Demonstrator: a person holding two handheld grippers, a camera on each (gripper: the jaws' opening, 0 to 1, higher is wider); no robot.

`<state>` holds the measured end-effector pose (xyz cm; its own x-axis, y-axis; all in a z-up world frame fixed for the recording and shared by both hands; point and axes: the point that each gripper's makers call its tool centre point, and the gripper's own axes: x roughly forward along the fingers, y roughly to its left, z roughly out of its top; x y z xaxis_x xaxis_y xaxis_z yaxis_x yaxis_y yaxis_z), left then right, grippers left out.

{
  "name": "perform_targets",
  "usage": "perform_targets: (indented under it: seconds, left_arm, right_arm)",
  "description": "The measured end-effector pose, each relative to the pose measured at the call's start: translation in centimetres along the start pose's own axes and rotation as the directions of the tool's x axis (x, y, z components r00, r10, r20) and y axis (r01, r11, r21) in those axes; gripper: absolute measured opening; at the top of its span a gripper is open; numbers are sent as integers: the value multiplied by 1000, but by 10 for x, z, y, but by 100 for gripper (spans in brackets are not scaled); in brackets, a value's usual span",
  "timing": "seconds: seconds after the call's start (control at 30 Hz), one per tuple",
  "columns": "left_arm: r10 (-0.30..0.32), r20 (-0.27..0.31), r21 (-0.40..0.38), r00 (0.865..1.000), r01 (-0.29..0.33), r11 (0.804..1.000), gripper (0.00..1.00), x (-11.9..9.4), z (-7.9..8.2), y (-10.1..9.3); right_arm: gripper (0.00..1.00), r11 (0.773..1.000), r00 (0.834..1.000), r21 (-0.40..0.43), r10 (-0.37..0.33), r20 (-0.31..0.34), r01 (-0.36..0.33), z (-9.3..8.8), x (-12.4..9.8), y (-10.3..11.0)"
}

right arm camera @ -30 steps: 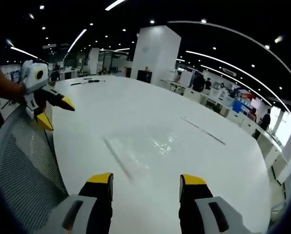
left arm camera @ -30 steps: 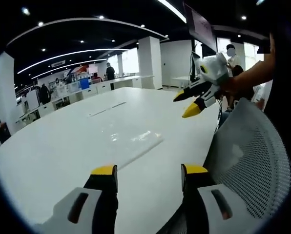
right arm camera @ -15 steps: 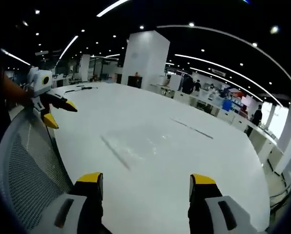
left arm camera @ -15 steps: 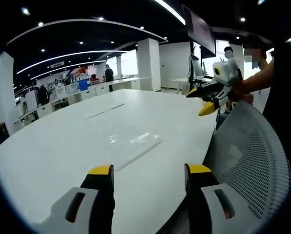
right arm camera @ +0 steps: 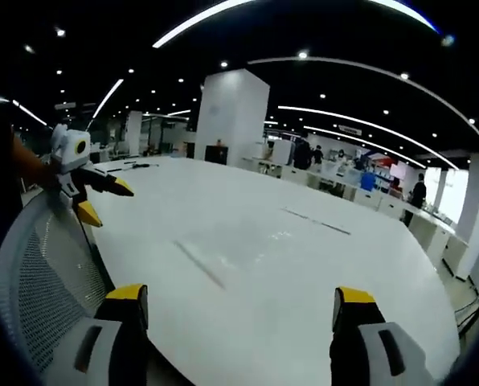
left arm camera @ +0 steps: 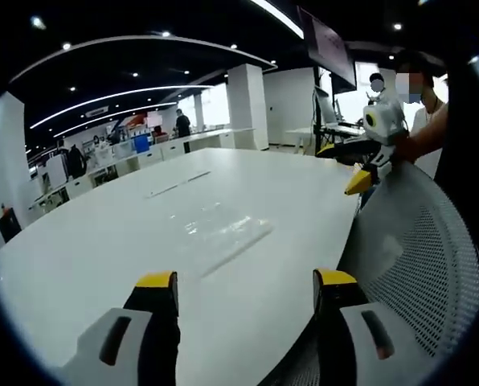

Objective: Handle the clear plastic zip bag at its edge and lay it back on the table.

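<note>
The clear plastic zip bag point(left arm camera: 227, 233) lies flat on the white table point(left arm camera: 87, 241), its zip strip along the near edge. In the right gripper view the bag point(right arm camera: 239, 245) is faint, marked by its dark edge line. My left gripper point(left arm camera: 246, 283) stands open, held back over the table's near edge, with nothing between its yellow-tipped jaws. It also appears as the left gripper point(right arm camera: 103, 197) at the left of the right gripper view, held in a hand. My right gripper point(right arm camera: 239, 299) is open too; it shows as the right gripper point(left arm camera: 356, 165) at the right of the left gripper view.
A grey mesh chair back point(left arm camera: 416, 265) stands close at the table's near edge, seen again as the chair back point(right arm camera: 38, 281) on the left. A thin dark strip point(right arm camera: 316, 223) lies farther across the table. Desks, pillars and people fill the office behind.
Both grippers have drawn back and risen a little from the table, and their jaws stand wider apart. The bag has stayed flat where it was.
</note>
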<state>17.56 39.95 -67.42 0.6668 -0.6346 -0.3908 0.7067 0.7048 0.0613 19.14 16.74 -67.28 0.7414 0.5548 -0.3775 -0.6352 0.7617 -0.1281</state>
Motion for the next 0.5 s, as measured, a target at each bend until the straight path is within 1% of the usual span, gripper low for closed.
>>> perform_targets:
  seconds: [0.13, 0.37, 0.5]
  left_arm:
    - [-2, 2, 10, 1000, 2, 1000, 72, 1, -1, -1]
    - [8, 4, -10, 1000, -8, 1000, 75, 1, -2, 2]
    - [6, 8, 0, 1000, -6, 1000, 77, 2, -1, 1]
  right_arm:
    - [100, 1000, 1000, 0, -8, 4, 8, -1, 1, -2]
    - [100, 1000, 1000, 3, -18, 11, 18, -1, 0, -4]
    - [100, 1000, 1000, 1, -17, 3, 17, -2, 0, -3]
